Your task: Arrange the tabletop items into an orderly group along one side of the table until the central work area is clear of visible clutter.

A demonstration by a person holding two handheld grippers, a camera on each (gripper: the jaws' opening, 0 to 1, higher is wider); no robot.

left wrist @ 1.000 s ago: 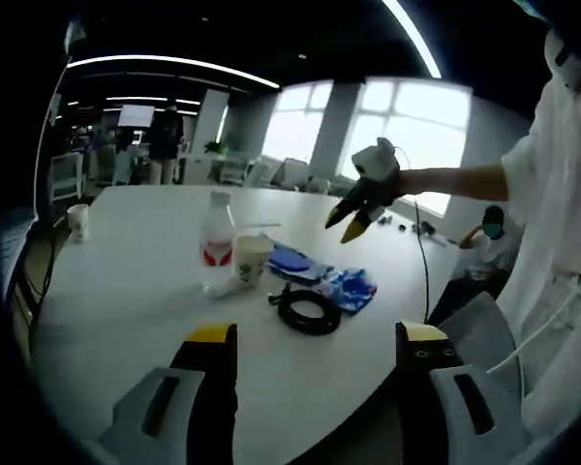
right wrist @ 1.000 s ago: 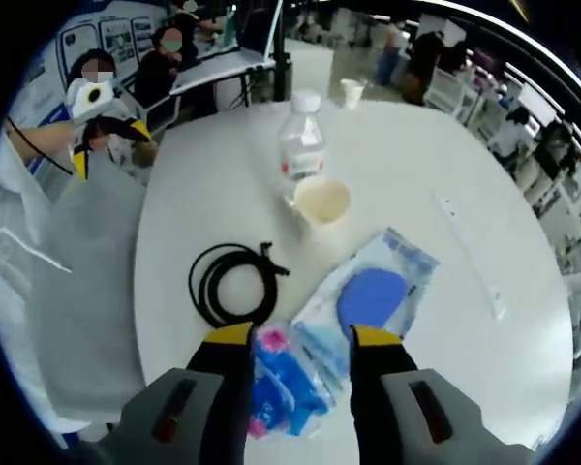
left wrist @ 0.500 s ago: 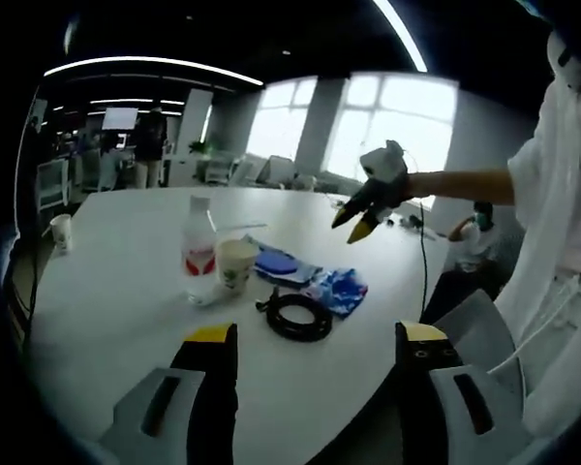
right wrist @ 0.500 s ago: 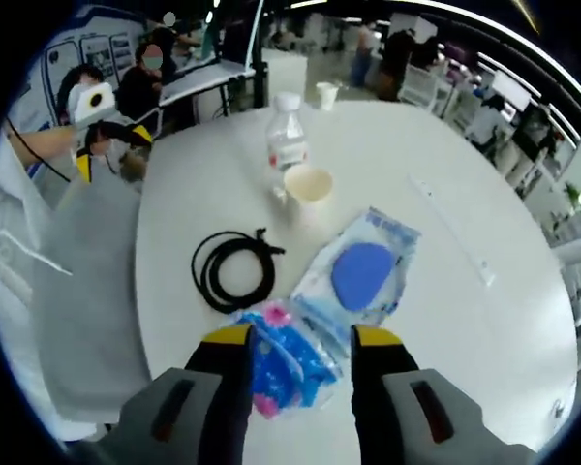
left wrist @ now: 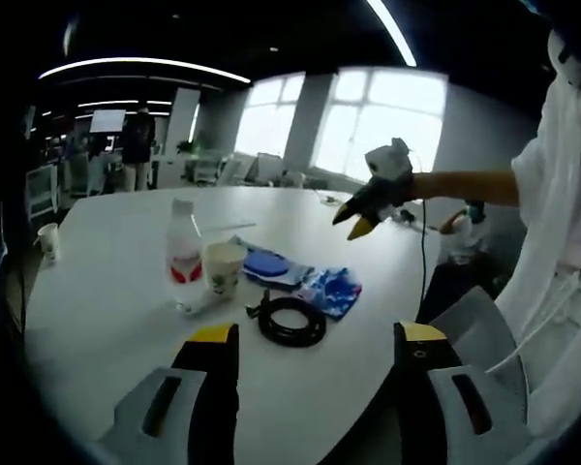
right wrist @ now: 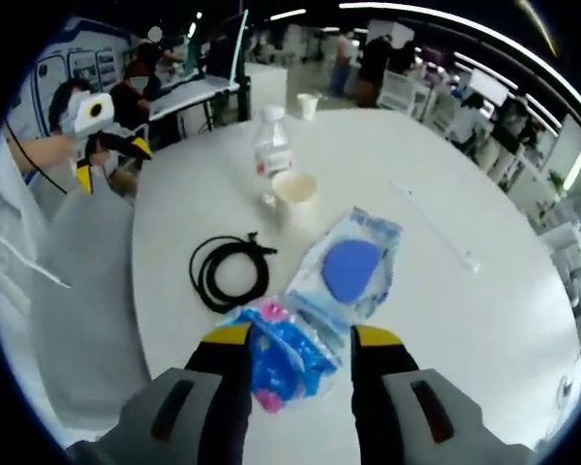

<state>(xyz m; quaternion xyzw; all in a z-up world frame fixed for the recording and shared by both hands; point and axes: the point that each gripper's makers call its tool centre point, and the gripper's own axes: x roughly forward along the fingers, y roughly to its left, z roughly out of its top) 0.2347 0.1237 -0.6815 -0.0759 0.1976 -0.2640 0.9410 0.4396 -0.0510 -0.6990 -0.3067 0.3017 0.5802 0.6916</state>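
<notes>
Jaws of both the left gripper (left wrist: 308, 339) and right gripper (right wrist: 300, 339) stand spread, the right above a blue packet (right wrist: 281, 354).

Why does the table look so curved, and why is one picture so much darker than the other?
Left gripper view: the fisheye lens bows the table edge, and bright windows behind leave the room dim and the bottle soft. Right gripper view: looking down under even overhead light, the cable and blue packet read clearly, with blur growing toward the edges.
</notes>
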